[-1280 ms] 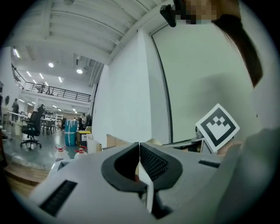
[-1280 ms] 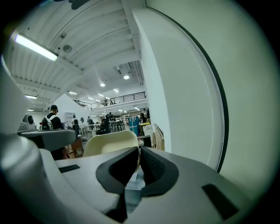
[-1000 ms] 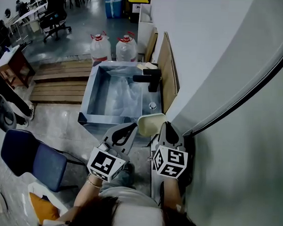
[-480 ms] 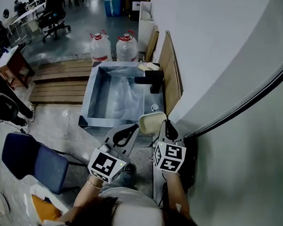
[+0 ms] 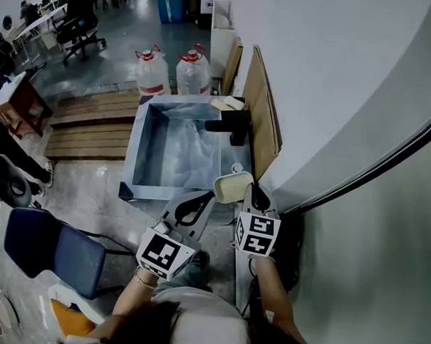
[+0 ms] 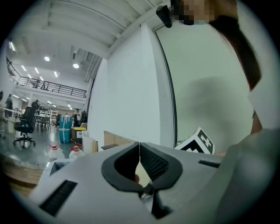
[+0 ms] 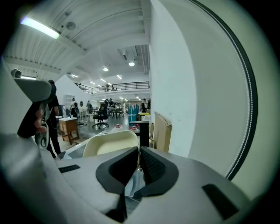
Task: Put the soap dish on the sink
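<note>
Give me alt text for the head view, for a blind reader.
The right gripper, jaws shut on a cream soap dish, holds it by the near right corner of a metal sink with a black faucet. The left gripper is shut beside it.

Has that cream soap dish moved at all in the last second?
Yes. Held in the right gripper, the soap dish has edged forward, farther over the sink's near rim and closer to the black faucet.
</note>
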{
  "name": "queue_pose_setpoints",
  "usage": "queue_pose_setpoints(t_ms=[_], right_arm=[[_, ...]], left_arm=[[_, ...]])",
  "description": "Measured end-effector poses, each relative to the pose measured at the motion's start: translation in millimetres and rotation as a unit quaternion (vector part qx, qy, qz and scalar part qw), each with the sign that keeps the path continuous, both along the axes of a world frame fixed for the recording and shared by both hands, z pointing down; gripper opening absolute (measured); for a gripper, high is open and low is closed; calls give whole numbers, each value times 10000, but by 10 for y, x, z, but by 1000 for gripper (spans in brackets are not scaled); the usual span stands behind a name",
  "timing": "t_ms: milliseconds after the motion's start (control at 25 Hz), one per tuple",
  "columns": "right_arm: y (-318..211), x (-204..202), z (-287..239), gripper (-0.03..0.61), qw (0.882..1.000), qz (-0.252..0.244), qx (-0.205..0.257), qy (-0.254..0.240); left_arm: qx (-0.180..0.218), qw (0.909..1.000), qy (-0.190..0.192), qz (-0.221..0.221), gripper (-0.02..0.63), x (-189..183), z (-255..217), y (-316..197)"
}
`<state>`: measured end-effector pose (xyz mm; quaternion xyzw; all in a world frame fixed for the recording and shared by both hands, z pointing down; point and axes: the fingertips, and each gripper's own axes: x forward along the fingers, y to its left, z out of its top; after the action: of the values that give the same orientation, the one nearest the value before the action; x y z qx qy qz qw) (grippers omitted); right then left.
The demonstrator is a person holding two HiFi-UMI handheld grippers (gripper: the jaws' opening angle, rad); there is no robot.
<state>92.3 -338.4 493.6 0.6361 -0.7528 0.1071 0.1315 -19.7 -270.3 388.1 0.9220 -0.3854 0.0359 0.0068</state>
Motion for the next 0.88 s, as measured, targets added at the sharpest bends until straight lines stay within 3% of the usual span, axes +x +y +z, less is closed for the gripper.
queue_pose_setpoints(t_ms=[480, 680, 880], right_arm=[[-301, 67, 457, 38, 9991, -70, -361, 204], [-372, 92, 613, 38, 9985, -68, -483, 255], [-422, 94, 792, 38, 9974, -74, -636, 317]], left_arm=[[-370, 9993, 29, -9, 9, 116, 141, -153], [-194, 9997, -71, 97, 9, 146, 149, -170], [-402, 9992, -23, 70, 9, 150, 198, -170]])
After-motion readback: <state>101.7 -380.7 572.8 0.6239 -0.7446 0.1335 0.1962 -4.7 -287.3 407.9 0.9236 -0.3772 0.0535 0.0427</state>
